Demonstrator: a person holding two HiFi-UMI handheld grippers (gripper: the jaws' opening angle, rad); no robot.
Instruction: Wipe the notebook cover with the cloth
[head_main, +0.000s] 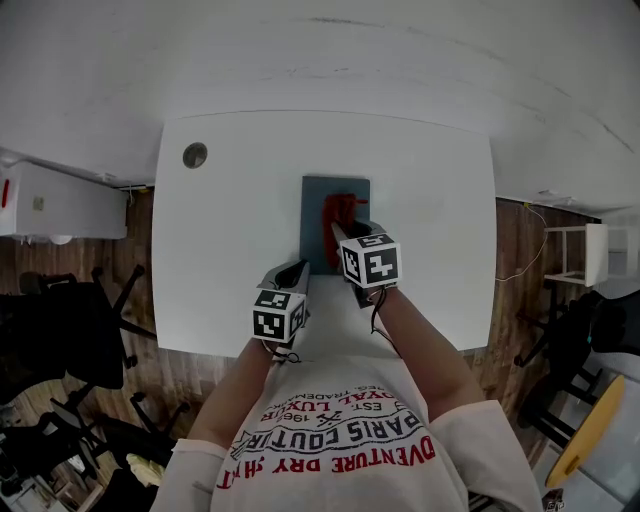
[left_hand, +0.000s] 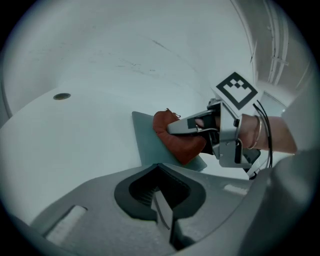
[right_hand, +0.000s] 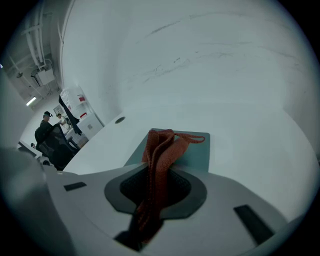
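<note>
A grey-teal notebook (head_main: 315, 196) (left_hand: 144, 136) (right_hand: 198, 149) lies flat at the middle of the white table (head_main: 230, 230). A red cloth (head_main: 338, 212) (left_hand: 176, 142) (right_hand: 161, 152) rests bunched on its cover. My right gripper (head_main: 342, 232) (left_hand: 186, 127) (right_hand: 153, 181) is shut on the cloth's near end, just above the cover. The cloth's loose end trails forward over the notebook. My left gripper (head_main: 297, 272) (left_hand: 161, 201) hovers by the notebook's near left corner, jaws shut with nothing between them. Whether it touches the notebook I cannot tell.
A round cable hole (head_main: 195, 155) (left_hand: 62, 96) (right_hand: 119, 120) sits at the table's far left. Black office chairs (head_main: 80, 330) and a white cabinet (head_main: 60, 205) stand to the left. A white stool (head_main: 575, 255) and a yellow round table (head_main: 590, 430) are on the right.
</note>
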